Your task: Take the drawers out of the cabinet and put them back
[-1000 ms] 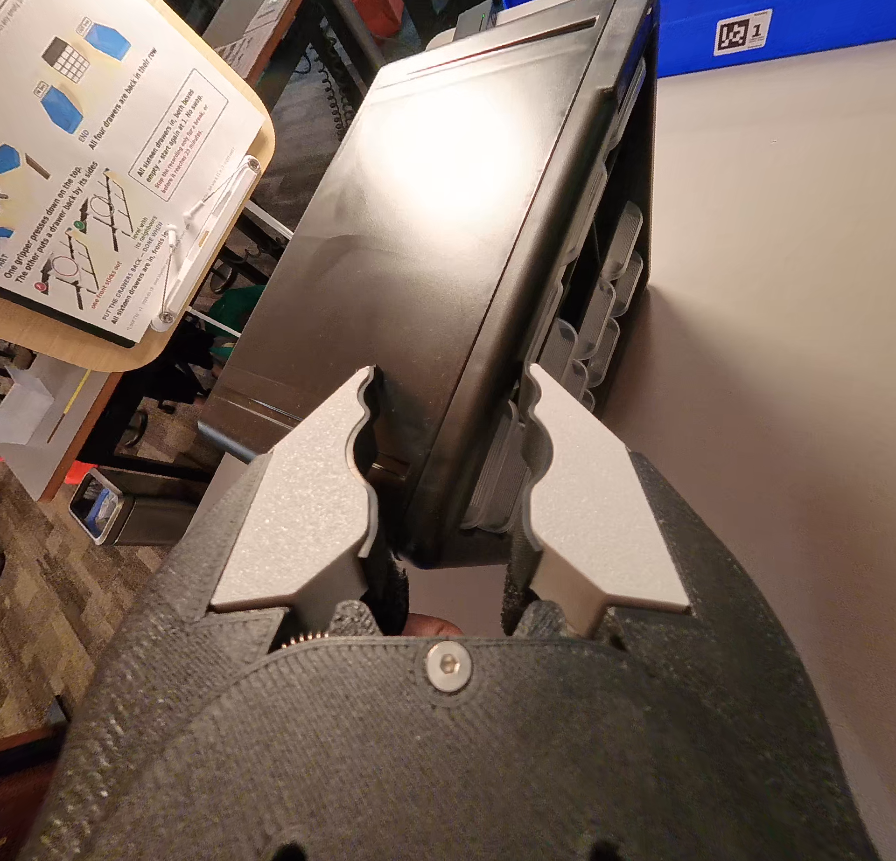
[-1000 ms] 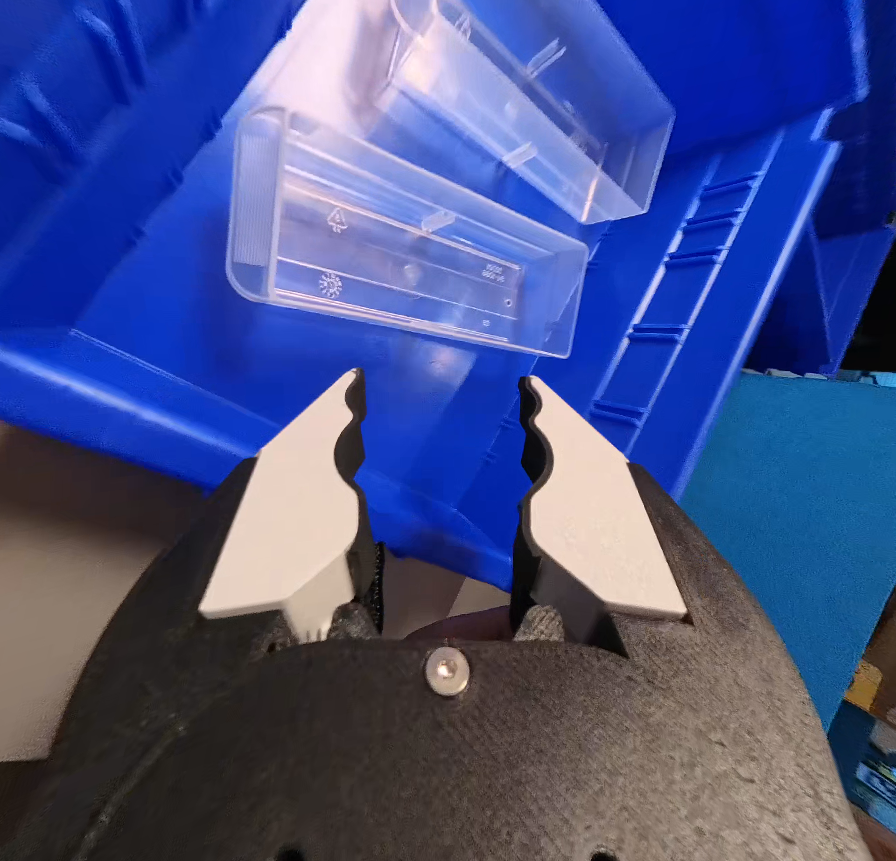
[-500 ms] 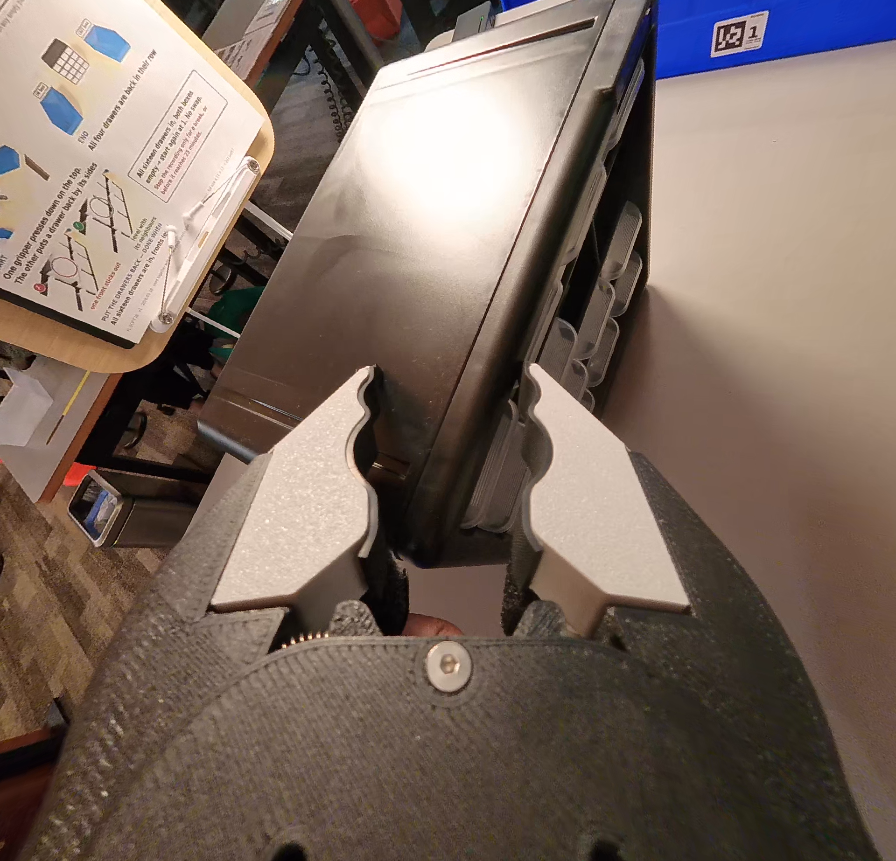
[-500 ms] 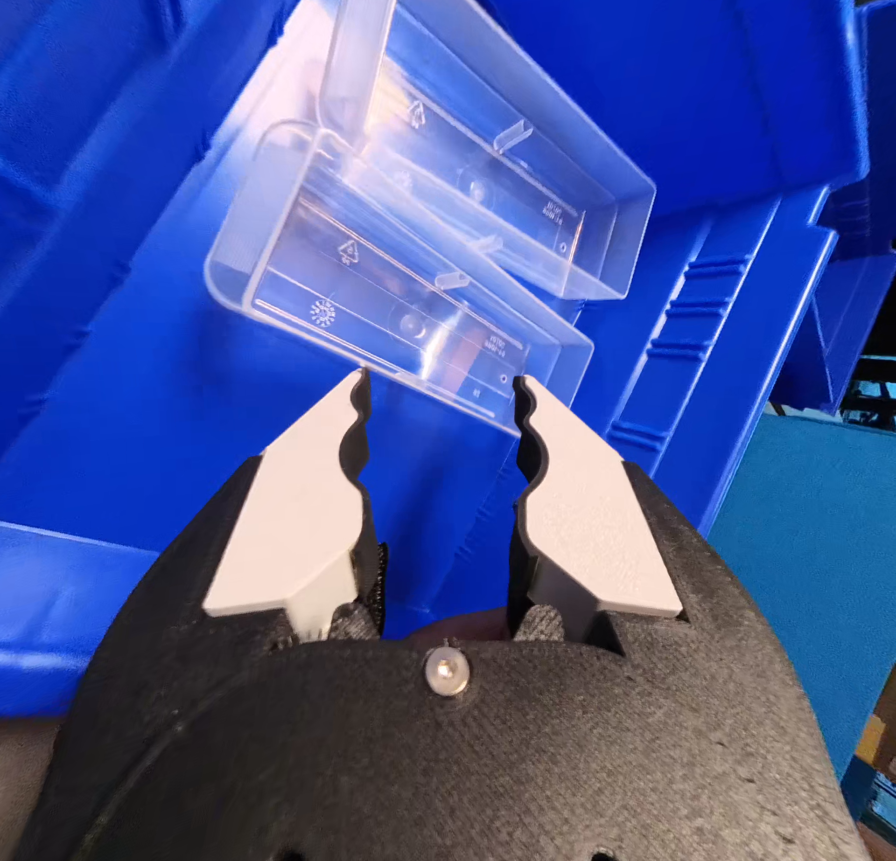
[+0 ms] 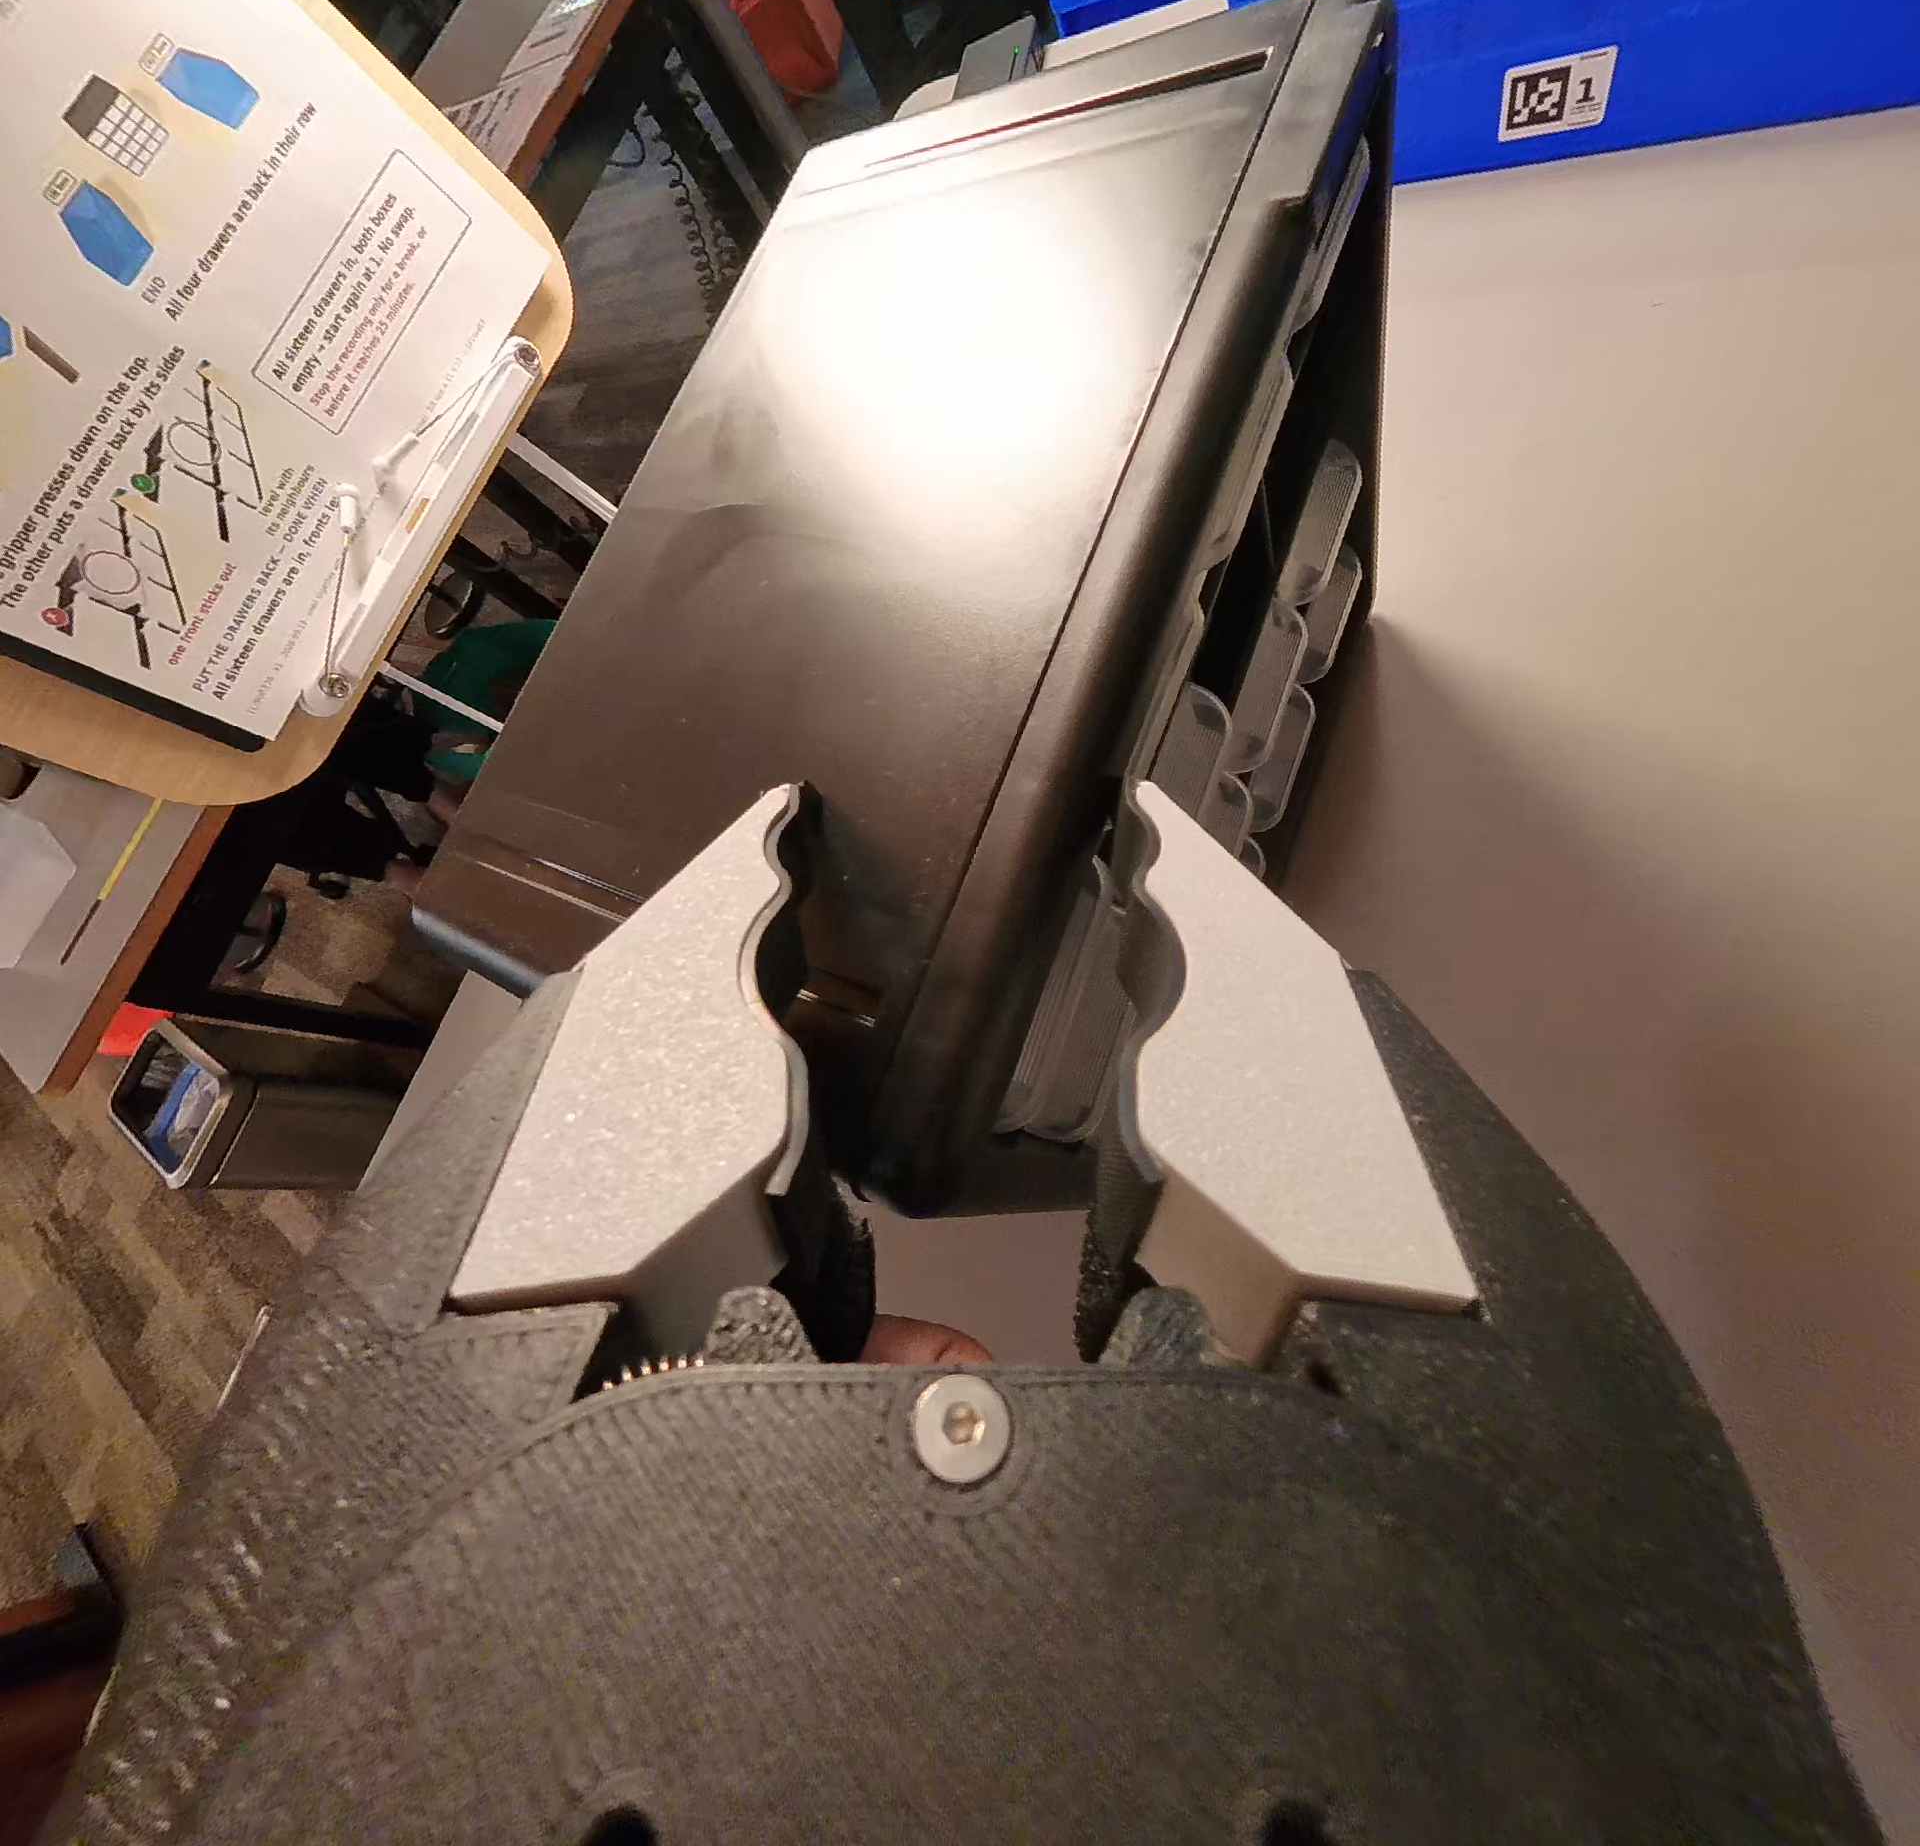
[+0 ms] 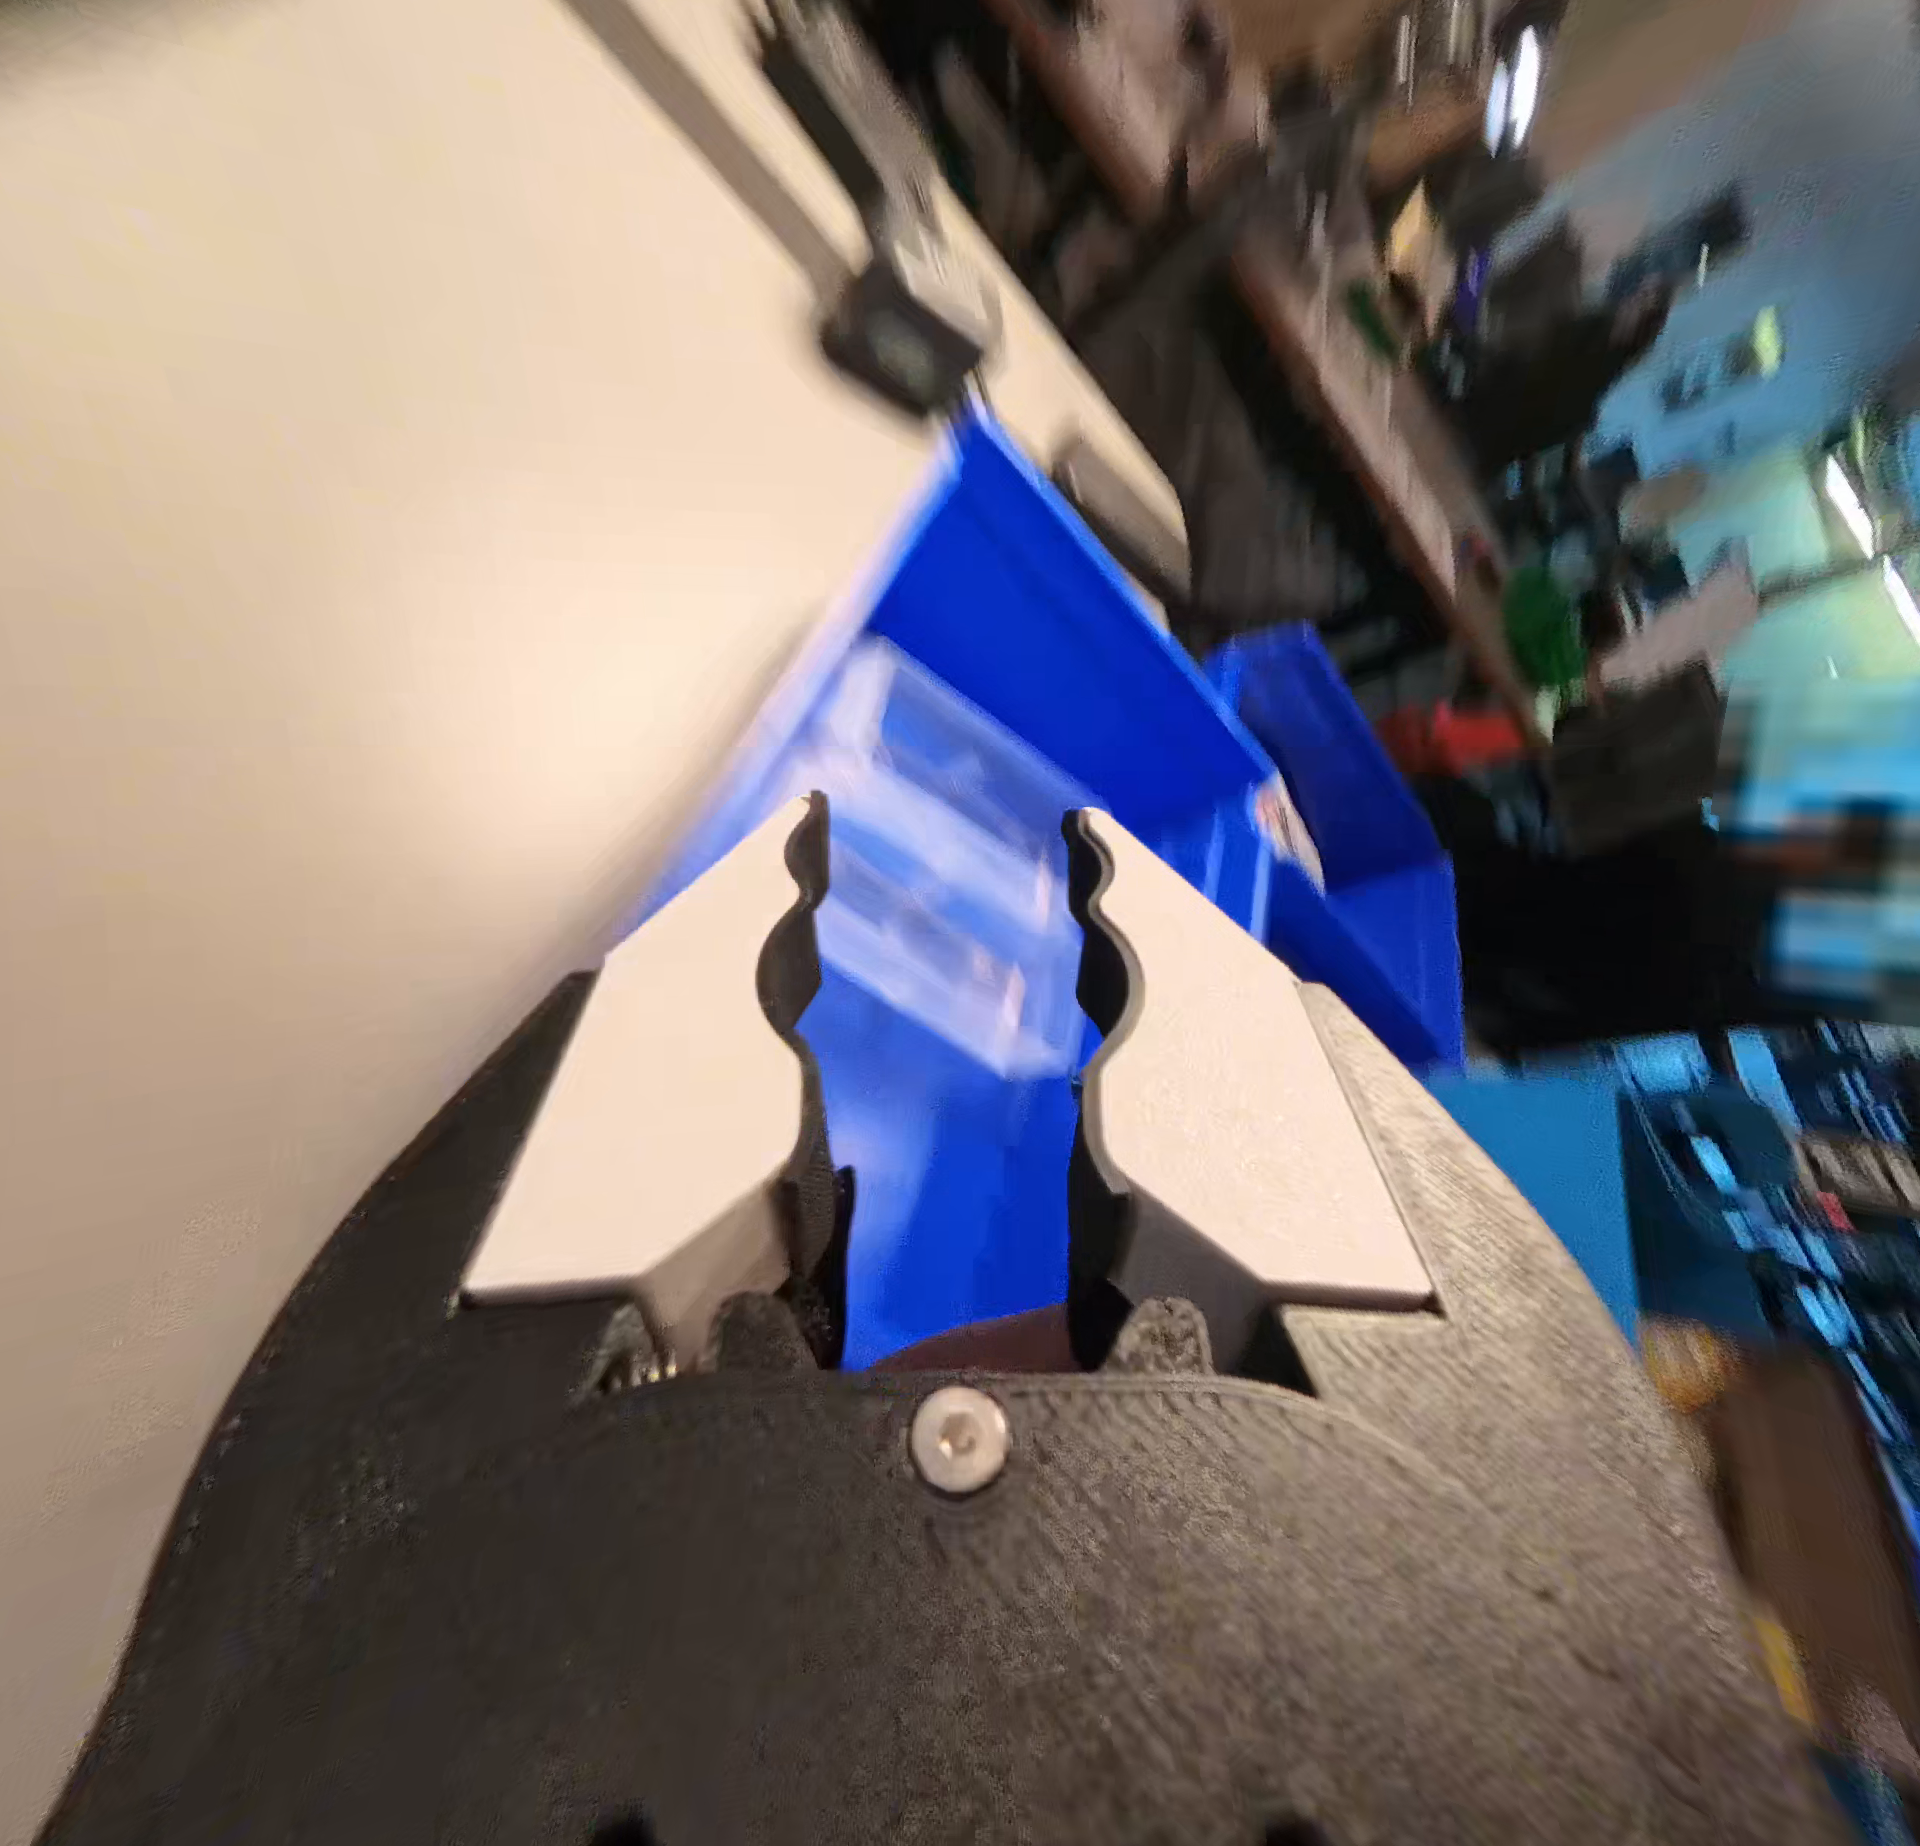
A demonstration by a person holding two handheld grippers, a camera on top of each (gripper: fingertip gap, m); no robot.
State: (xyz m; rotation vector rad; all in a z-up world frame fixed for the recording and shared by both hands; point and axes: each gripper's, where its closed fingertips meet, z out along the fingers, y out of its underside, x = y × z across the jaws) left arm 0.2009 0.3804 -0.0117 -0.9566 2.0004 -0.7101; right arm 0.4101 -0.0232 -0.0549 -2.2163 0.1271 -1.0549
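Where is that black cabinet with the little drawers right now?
In the left wrist view the black cabinet stands on the beige table, straight ahead of the left gripper, with blue bins behind it.

Black drawer cabinet [image 5: 935, 570] upright, top front edge between left tongs' fingers; clear drawer [image 6: 935, 892], blurred, between right tongs' fingers.

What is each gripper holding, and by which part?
Left gripper straddles the black cabinet at its near top-front edge; whether it clamps cannot be told. Right gripper: a clear drawer shows between its fingers, too blurred to confirm a hold.
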